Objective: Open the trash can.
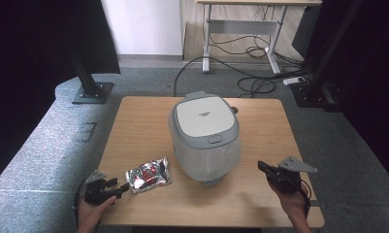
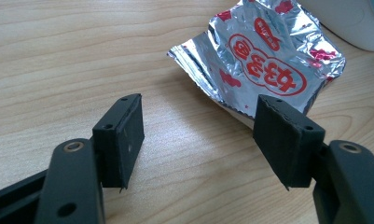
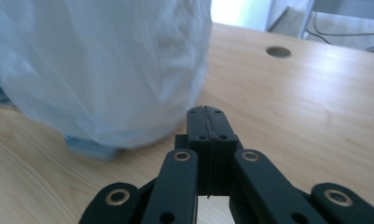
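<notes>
The left gripper, jaws spread wide, reaches at one silver foil packet lying flat, long axis crosswise, just left of one plastic-wrapped rice cooker. The right gripper is closed on nothing.

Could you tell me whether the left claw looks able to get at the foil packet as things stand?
Probably yes: the left claw is open and points at the foil packet, with bare table in between and the bin off to the side.
</notes>
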Action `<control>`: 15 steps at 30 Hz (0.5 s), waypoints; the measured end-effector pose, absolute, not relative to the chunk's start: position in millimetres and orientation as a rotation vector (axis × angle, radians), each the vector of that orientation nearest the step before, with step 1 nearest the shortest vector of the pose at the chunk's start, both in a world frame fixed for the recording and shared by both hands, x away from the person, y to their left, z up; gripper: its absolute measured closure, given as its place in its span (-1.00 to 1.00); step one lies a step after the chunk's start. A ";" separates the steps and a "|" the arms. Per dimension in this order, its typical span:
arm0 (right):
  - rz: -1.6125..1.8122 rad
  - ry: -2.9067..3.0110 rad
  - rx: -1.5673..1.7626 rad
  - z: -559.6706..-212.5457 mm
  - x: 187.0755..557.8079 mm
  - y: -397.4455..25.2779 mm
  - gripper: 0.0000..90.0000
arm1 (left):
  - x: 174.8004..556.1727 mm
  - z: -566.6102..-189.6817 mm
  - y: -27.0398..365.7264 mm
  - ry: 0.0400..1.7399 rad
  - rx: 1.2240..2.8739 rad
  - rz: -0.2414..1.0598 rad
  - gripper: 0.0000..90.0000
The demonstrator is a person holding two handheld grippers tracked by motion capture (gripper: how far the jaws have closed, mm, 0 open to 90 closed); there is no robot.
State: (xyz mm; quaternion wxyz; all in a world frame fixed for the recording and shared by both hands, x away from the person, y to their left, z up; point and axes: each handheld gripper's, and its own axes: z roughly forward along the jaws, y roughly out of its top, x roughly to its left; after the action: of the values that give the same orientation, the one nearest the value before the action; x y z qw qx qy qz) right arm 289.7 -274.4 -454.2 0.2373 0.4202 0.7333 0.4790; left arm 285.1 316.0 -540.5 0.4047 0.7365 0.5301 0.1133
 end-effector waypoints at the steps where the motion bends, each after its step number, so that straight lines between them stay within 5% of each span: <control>1: 1.327 2.012 1.144 -449.5 291.2 -273.0 0.99 | 285.1 -540.5 316.0 1.338 1.859 0.286 -0.25; 15: 1.489 2.045 1.040 -382.9 310.8 -245.7 0.99 | 286.4 -542.1 316.5 1.339 1.868 0.269 -0.24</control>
State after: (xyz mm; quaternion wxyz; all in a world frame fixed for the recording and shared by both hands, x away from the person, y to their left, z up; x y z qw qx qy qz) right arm 310.8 -245.7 -382.9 0.2019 0.3725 0.7323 0.5331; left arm 286.4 316.5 -542.1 0.4020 0.7391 0.5299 0.1065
